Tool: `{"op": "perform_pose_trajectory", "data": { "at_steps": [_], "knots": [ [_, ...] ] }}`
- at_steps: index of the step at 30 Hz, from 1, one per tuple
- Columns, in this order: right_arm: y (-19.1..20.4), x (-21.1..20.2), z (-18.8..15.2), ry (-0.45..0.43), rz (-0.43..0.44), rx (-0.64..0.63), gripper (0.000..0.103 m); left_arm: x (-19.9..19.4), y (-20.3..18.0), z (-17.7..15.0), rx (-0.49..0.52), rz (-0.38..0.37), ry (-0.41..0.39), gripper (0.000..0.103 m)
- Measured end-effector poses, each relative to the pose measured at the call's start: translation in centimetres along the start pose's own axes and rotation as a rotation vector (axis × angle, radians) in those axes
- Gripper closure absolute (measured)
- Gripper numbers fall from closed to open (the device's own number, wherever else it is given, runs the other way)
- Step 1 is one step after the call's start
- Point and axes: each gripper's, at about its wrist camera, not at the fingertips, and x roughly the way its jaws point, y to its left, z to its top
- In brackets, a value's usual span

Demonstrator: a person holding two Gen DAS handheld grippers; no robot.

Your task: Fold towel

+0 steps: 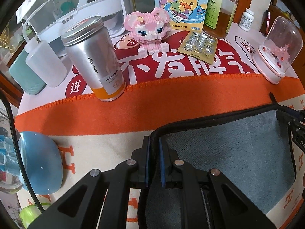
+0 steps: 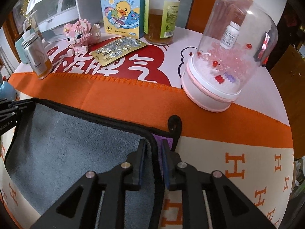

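The grey towel [image 1: 228, 148], edged in black piping, lies on the orange-and-cream blanket [image 1: 133, 103] that covers the near part of the table. Its far edge runs just short of the blanket's orange band. The left gripper [image 1: 154, 162] is closed on the towel's left far corner, the black hem pinched between its blue-padded fingers. The right gripper [image 2: 154, 164] is closed on the right far corner, where a purple tag [image 2: 164, 140] and a black hanging loop [image 2: 175, 124] show beside the hem.

Beyond the blanket's stitched edge stand an aluminium canister [image 1: 93, 57] with an orange base, a pink brick-built figure [image 1: 148, 30], a foil blister pack [image 1: 198, 45], a B.Duck carton [image 1: 181, 2], a bottle of amber liquid [image 1: 221, 9] and a clear dome [image 2: 225, 57] on a white-and-pink base. The canister and dome rest on the orange band, near the towel's far edge. A blue rounded object [image 1: 40, 162] sits left of the towel, cut off by the frame.

The towel's near edge is hidden beneath both gripper bodies.
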Motion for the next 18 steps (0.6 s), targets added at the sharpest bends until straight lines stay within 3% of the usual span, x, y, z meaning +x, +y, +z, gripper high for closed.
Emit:
{"op": "perform_pose_trajectory", "data": {
  "at_steps": [7,11,16,18],
  "knots": [
    [-0.8,-0.8,0.1,-0.014,0.002,0.030,0.077,-0.1,0.1,0.0,0.000,-0.004,0.007,0.090],
    [-0.9,-1.2,0.0,-0.021,-0.004,0.030,0.077,-0.5,0.0,0.0,-0.004,0.002,0.000,0.067],
    [-1.1,-1.9,-0.1,-0.034,-0.006,0.033,0.077,-1.7,0.2,0.1,-0.014,0.022,-0.032,0.049],
    [-1.0,-2.2,0.0,-0.040,-0.008,0.033,0.077,-2.2,0.2,0.1,-0.015,0.027,-0.044,0.048]
  ]
}}
